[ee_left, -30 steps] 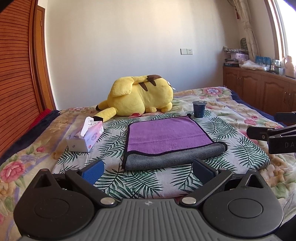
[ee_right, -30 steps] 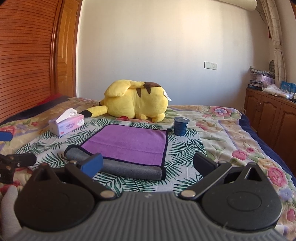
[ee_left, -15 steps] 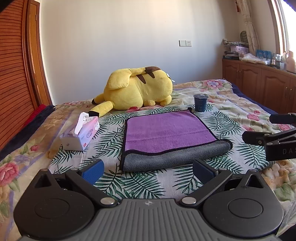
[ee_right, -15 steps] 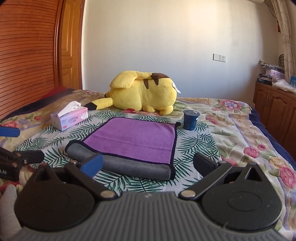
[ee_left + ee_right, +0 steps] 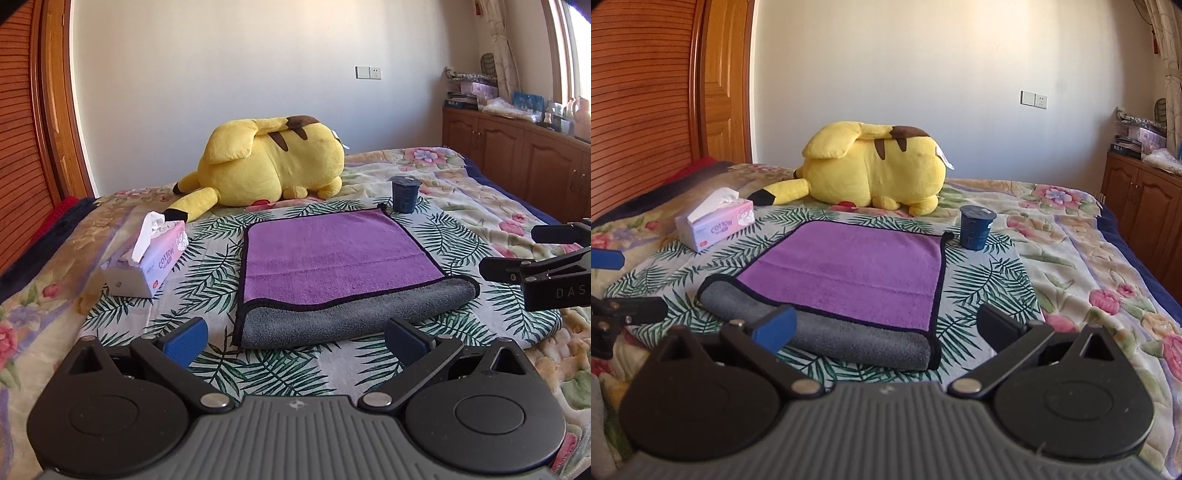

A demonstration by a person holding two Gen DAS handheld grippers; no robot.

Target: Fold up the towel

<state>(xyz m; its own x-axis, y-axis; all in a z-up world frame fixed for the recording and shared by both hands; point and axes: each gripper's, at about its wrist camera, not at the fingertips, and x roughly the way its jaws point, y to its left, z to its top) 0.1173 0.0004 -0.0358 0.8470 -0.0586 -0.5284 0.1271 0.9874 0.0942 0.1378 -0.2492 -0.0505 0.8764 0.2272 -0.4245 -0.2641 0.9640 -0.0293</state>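
Observation:
A purple towel (image 5: pixel 332 254) with a grey underside and black trim lies on the bed, its near edge folded over so a grey band (image 5: pixel 354 314) faces me. It also shows in the right wrist view (image 5: pixel 849 273). My left gripper (image 5: pixel 295 338) is open and empty, just short of the towel's near edge. My right gripper (image 5: pixel 886 328) is open and empty, over the towel's near right corner. The right gripper's fingers (image 5: pixel 517 266) show at the right in the left wrist view. The left gripper's fingers (image 5: pixel 628 310) show at the left in the right wrist view.
A yellow plush toy (image 5: pixel 269 166) lies behind the towel. A tissue box (image 5: pixel 147 262) stands to the towel's left. A dark blue cup (image 5: pixel 405 194) stands at the towel's far right corner. Wooden cabinets (image 5: pixel 517 162) line the right wall.
Both grippers have moved slightly forward and lower toward the towel's near edge. The towel has not moved. Both grippers stay open.

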